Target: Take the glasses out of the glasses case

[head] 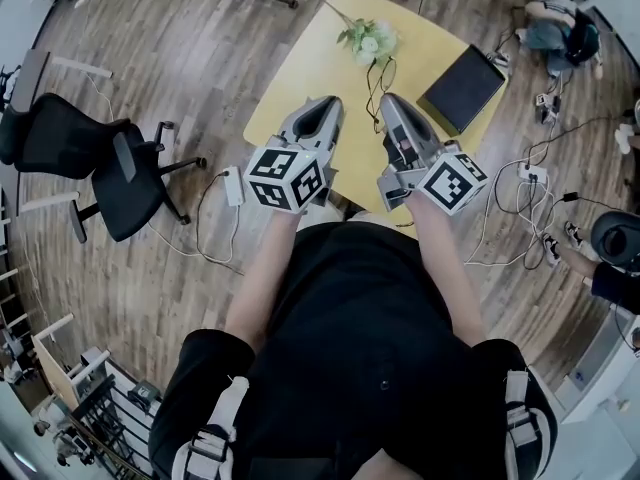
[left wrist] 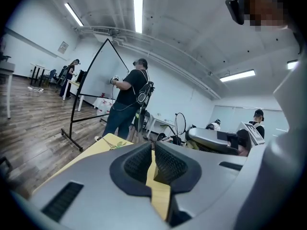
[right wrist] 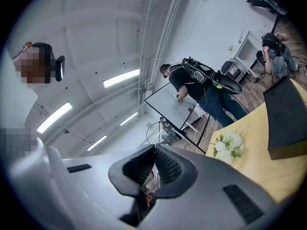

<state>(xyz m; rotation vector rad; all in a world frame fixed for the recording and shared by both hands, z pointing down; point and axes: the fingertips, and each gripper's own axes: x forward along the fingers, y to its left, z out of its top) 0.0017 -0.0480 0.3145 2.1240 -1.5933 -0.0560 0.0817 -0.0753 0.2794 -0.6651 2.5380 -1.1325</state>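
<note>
— Above the yellow tabletop (head: pixel 300 68), where exactly are the glasses (left wrist: pixel 180 123) seen?

— They are held up in the air, out of the black case (head: pixel 462 88) and well apart from it. A thin round wire rim is seen just in front of the right tongs (right wrist: pixel 154 151), and a thin wire part is caught low between the two pads.

— So the right tongs are closed on them?

— Yes, the pads are pressed together, with the wire of the glasses between them. From the head view the frame is shown as a fine dark line between the tips of both tongs.

— And the left tongs (left wrist: pixel 153 150)?

— They are brought together also, but only on themselves. A strip of the tabletop is seen through the small gap under the pads.

— Where is the case placed?

— It is laid flat on the tabletop, near the right corner of it. Whether it is open cannot be told.

— What else is found on the tabletop?

— A small bunch of white flowers (head: pixel 368 40) is laid near the far edge, to the left of the case.

— And around the tabletop?

— A wooden floor (head: pixel 150 48) is seen, with a black office chair (head: pixel 90 158) at the left and cables (head: pixel 520 198) at the right. Further in the room, a person (left wrist: pixel 129 97) is seen standing at a whiteboard (left wrist: pixel 98 75) on a stand.
</note>
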